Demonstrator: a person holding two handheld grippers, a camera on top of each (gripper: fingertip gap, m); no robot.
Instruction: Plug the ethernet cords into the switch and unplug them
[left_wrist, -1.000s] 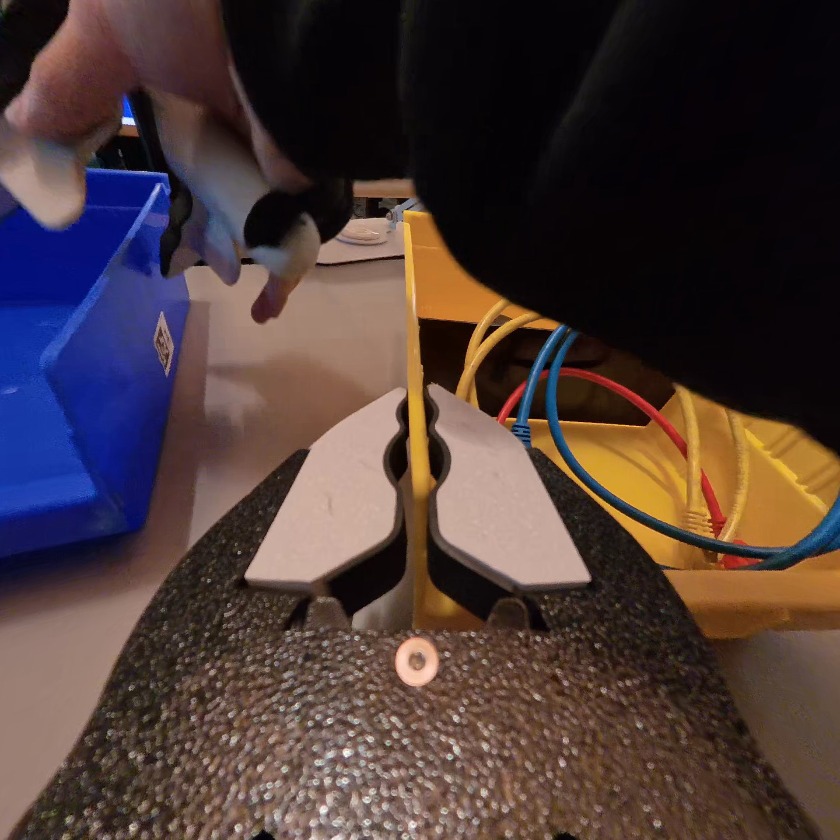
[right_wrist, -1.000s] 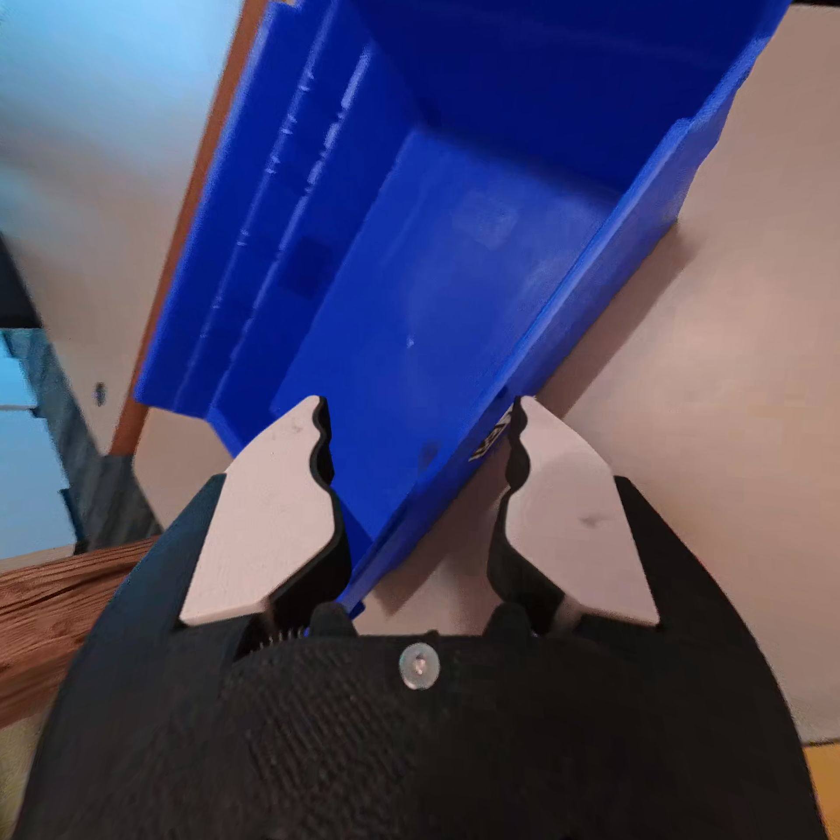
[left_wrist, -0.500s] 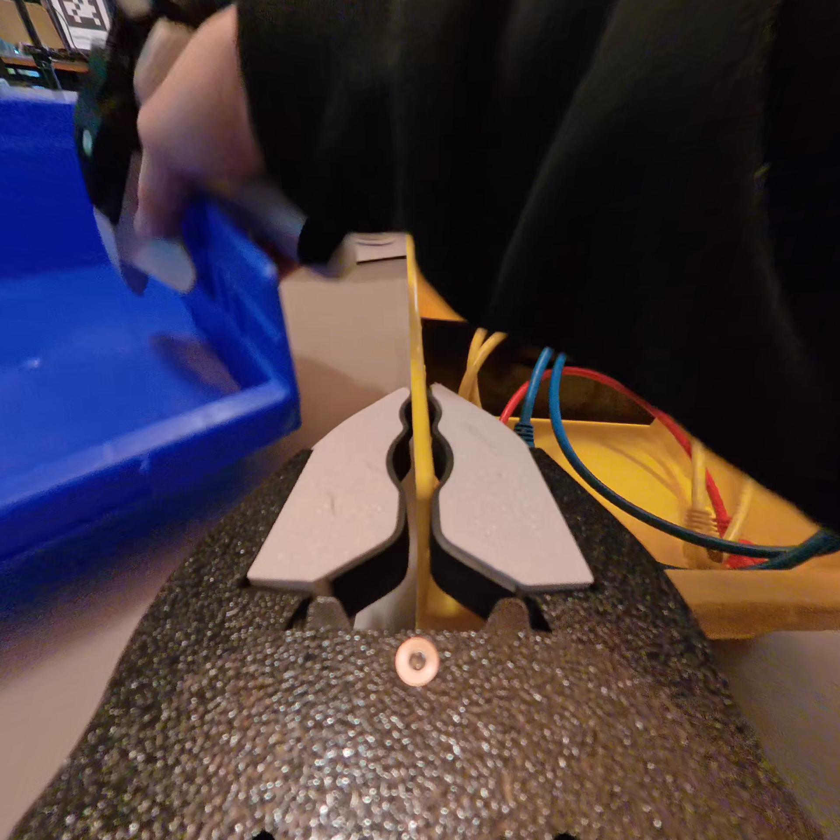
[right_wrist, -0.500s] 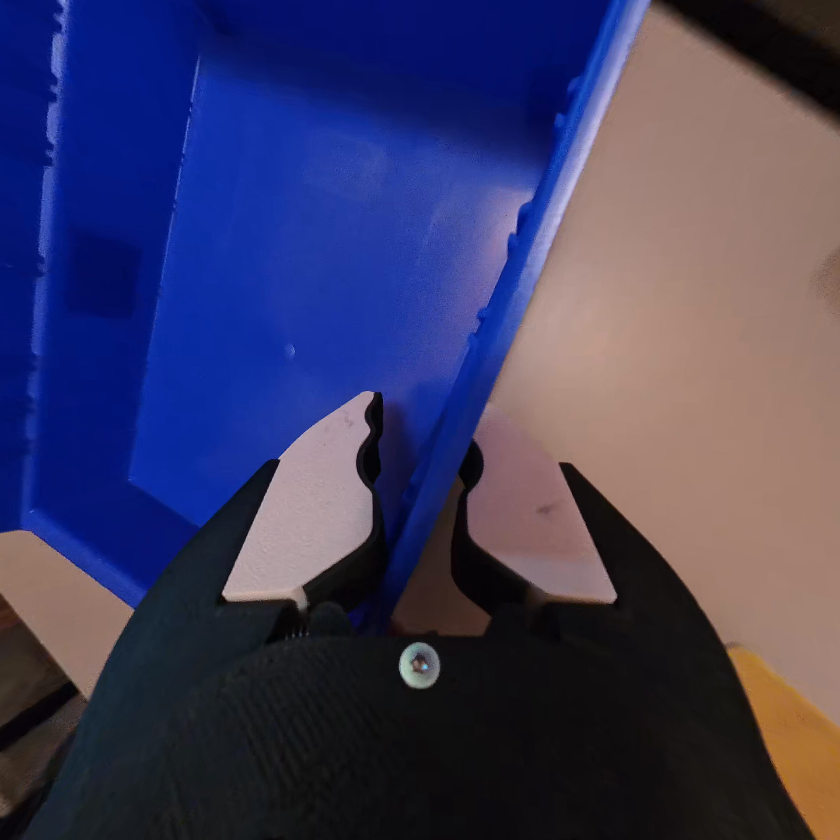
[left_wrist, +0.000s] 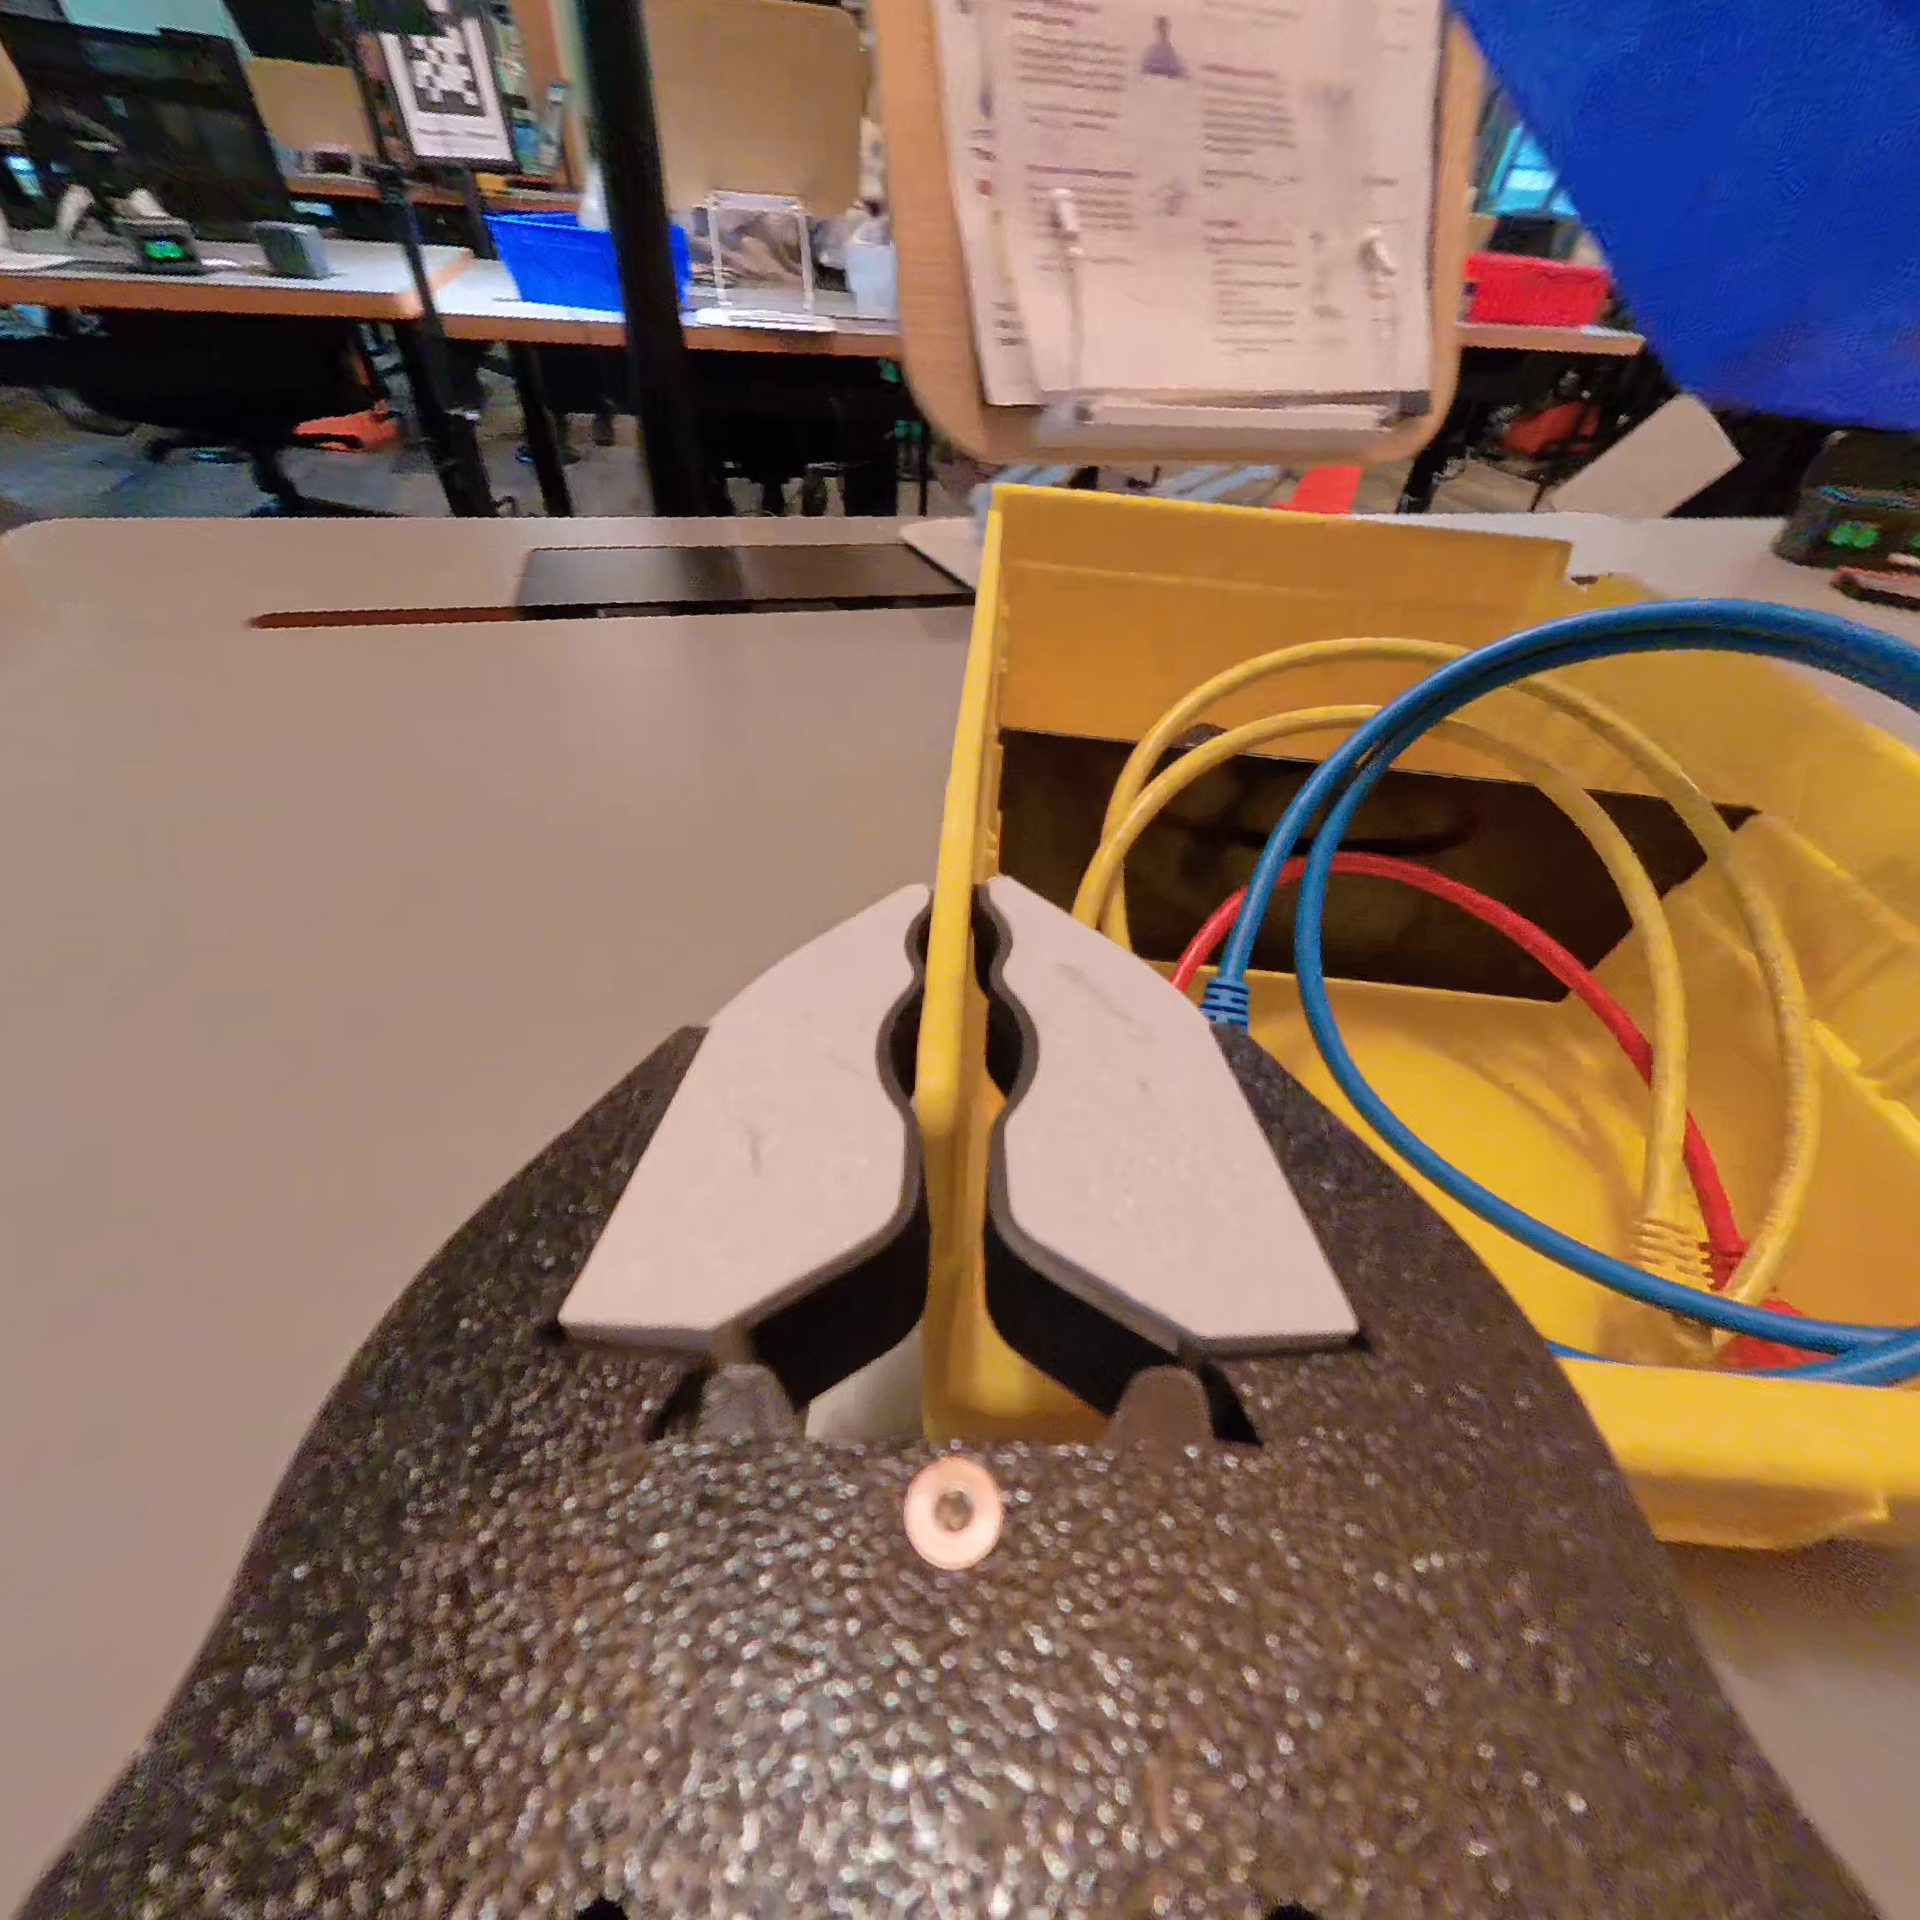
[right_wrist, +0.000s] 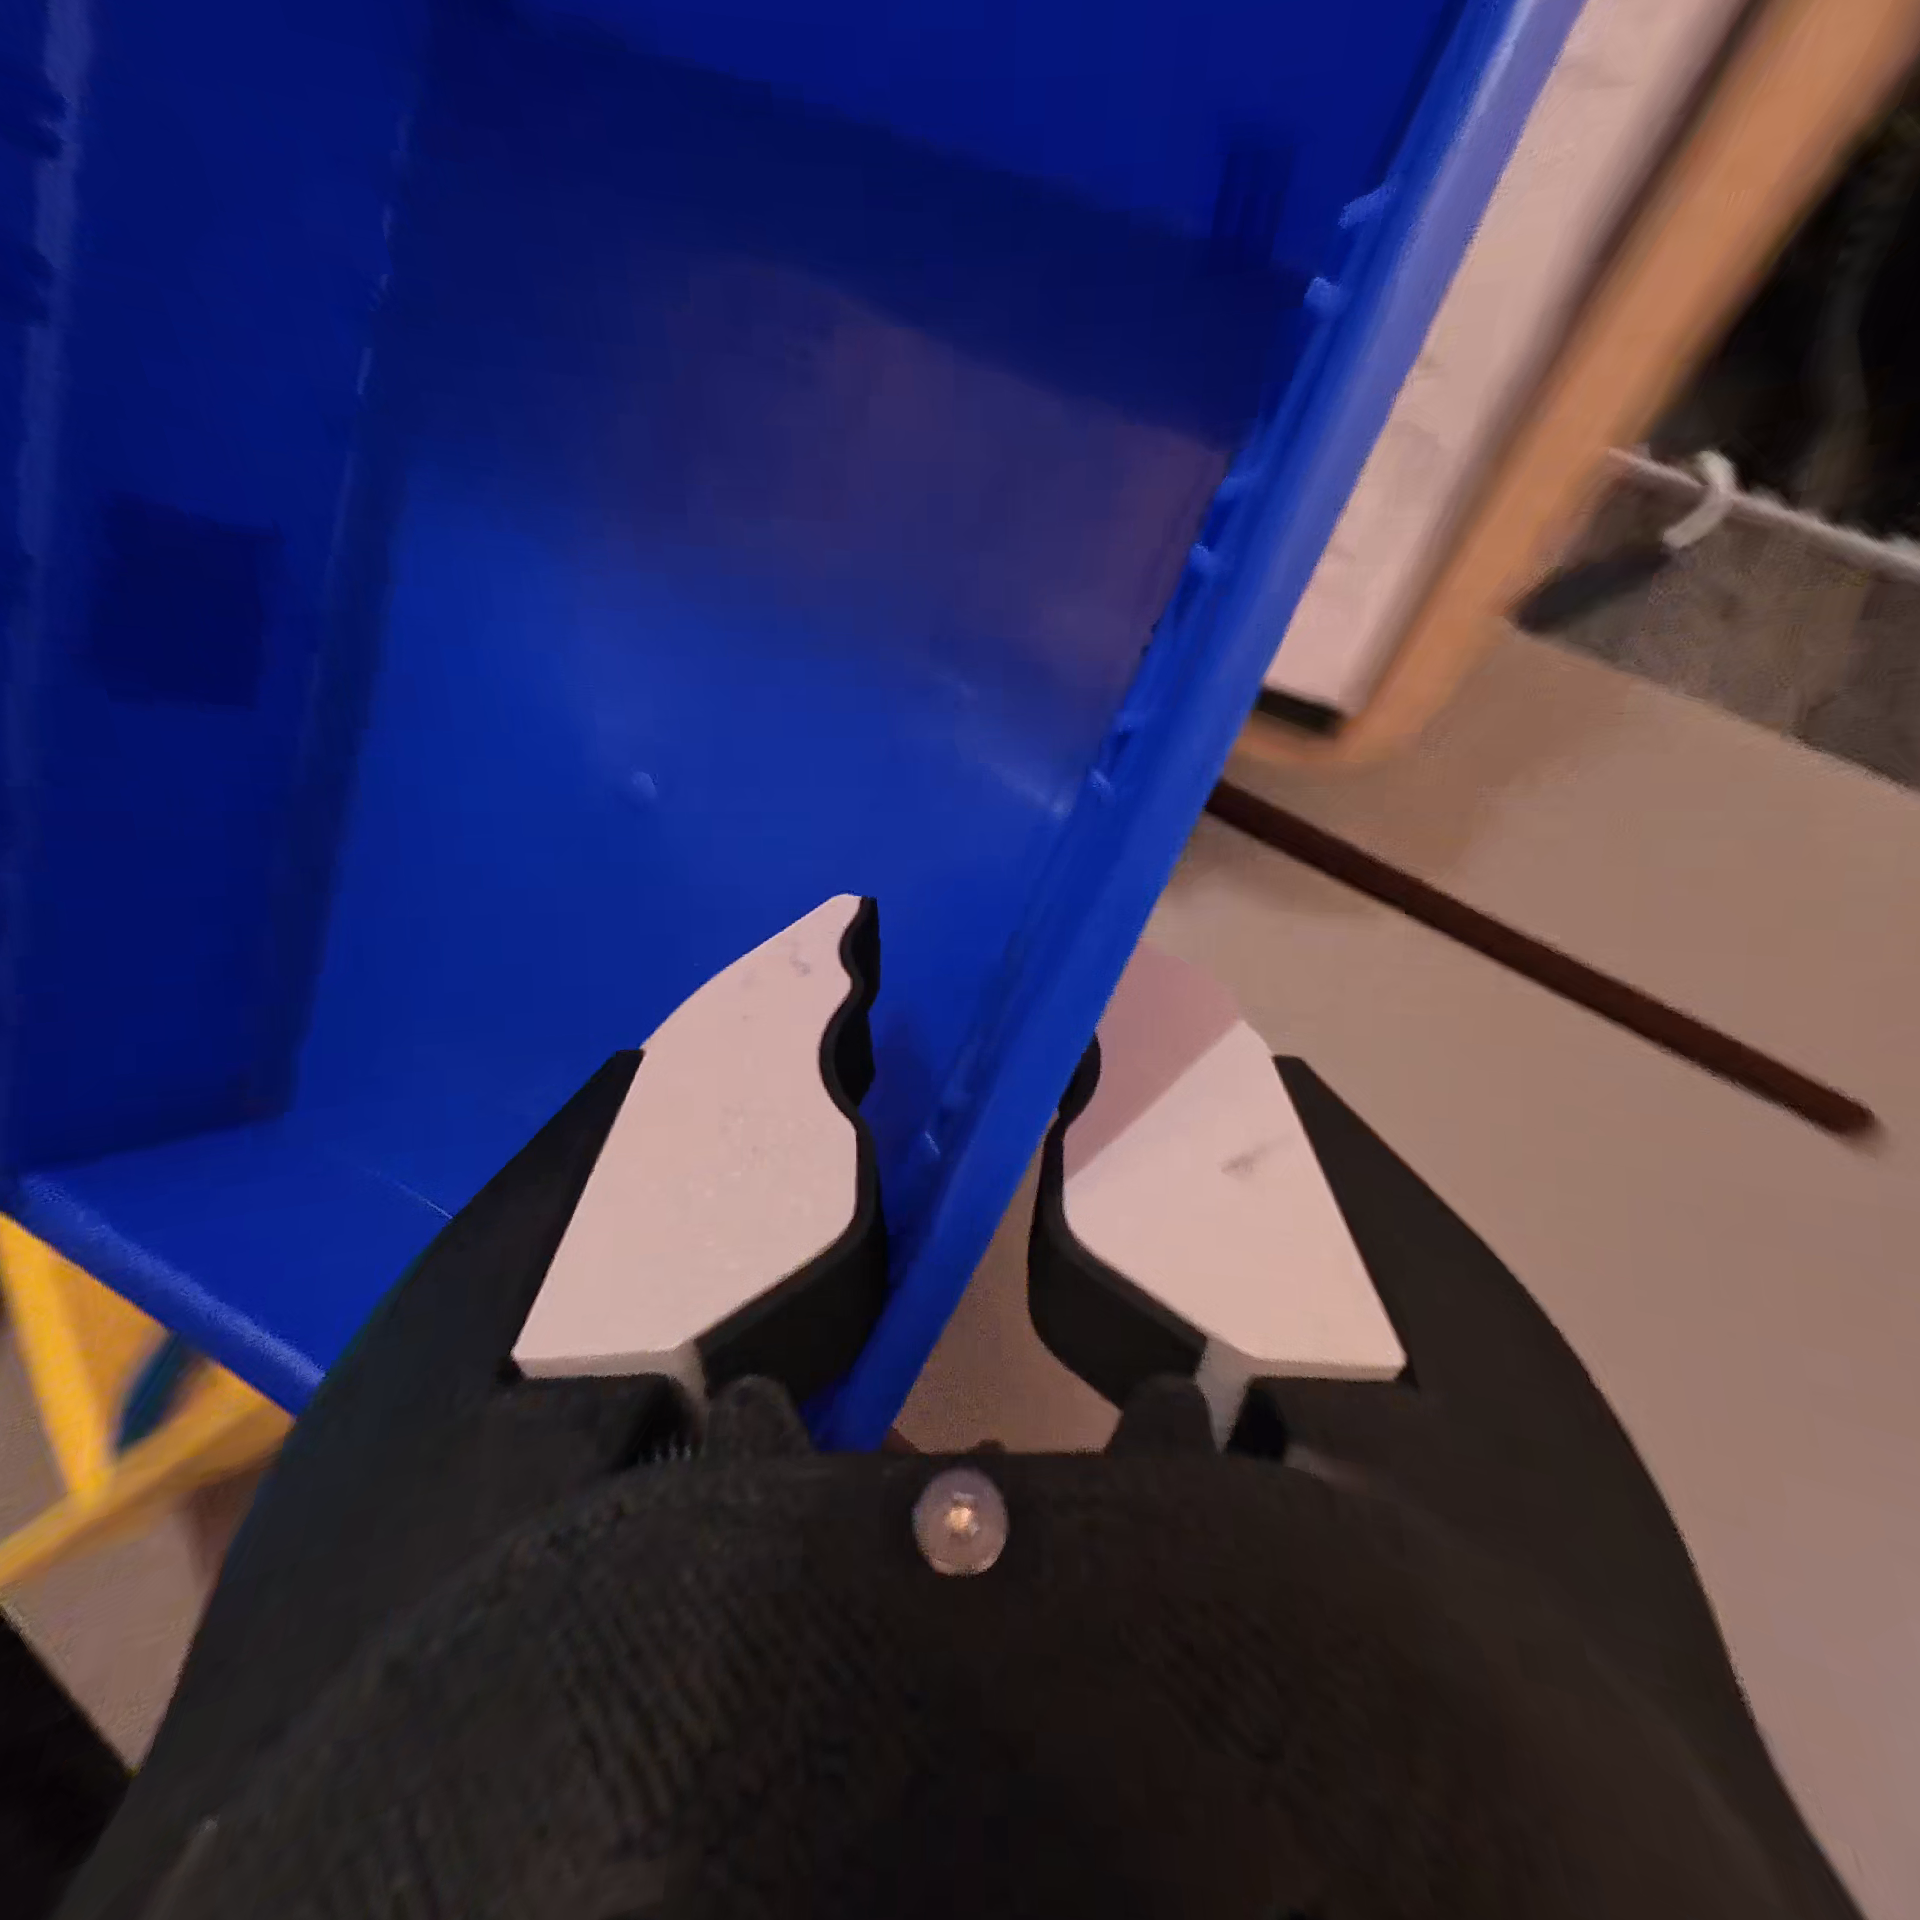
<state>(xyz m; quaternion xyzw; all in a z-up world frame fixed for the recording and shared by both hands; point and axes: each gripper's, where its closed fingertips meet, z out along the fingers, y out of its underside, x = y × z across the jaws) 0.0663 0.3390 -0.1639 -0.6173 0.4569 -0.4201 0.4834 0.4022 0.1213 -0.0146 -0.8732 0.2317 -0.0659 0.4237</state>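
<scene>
Inside the yellow bin lie my ethernet cords, blue, yellow and red, loosely coiled. My left gripper is clamped on that bin's side wall. My right gripper pinches the blue bin wall, lifted above the table. Papers on the clipboard are too blurred to read.

blue, red and two yellow ethernet cords lie looped and loose inside the yellow bin, their plugs free, before a dark switch at its back.
</scene>
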